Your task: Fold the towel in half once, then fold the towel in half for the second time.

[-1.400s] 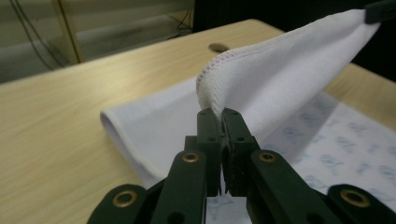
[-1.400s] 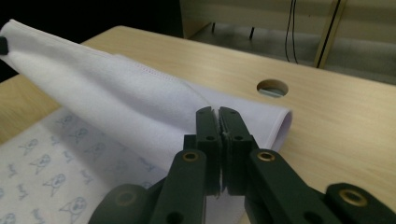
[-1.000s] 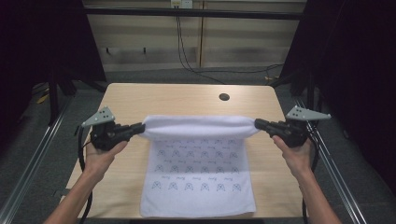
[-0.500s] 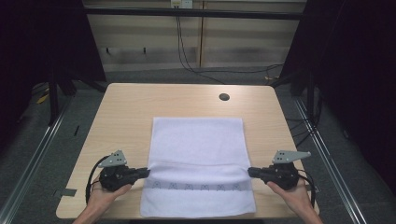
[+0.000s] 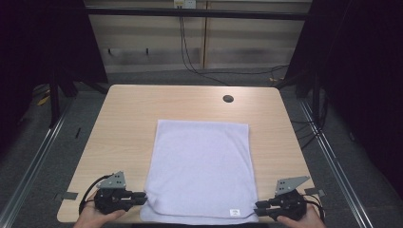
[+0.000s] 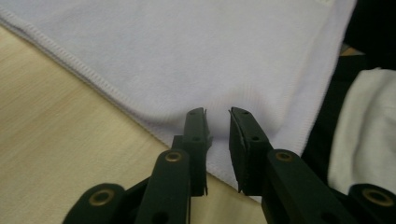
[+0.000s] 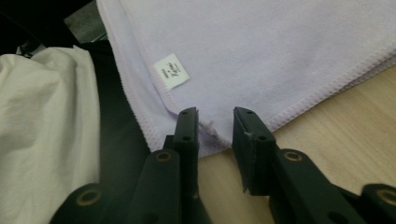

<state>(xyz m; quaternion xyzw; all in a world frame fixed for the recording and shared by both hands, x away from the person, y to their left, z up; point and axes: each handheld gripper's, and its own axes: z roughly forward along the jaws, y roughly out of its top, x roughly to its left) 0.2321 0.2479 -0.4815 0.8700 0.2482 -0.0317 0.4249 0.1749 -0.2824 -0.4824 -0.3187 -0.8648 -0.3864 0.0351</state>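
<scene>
A pale lilac towel (image 5: pixel 202 166) lies folded flat on the wooden table (image 5: pixel 123 123), its doubled edge at the near side, with a small white label (image 5: pixel 235 212) near the right corner. My left gripper (image 5: pixel 144 197) lies at the towel's near left corner. In the left gripper view its jaws (image 6: pixel 217 116) have just been opening and stand apart over the towel's hem (image 6: pixel 116 100). My right gripper (image 5: pixel 257 207) sits at the near right corner. Its jaws (image 7: pixel 215 116) have also just been opening, and the towel corner (image 7: pixel 210 133) lies loose between them, beside the label (image 7: pixel 171 70).
A round cable hole (image 5: pixel 228 99) sits in the table's far side. The towel's near edge hangs slightly over the table's front edge. White clothing of the person (image 7: pixel 46 116) shows just beyond that edge. Black frame rails flank the table.
Both grippers came toward the near edge and down, laying the towel's far edge over its near edge. The patterned side is now folded under, and both pairs of jaws have parted from the cloth.
</scene>
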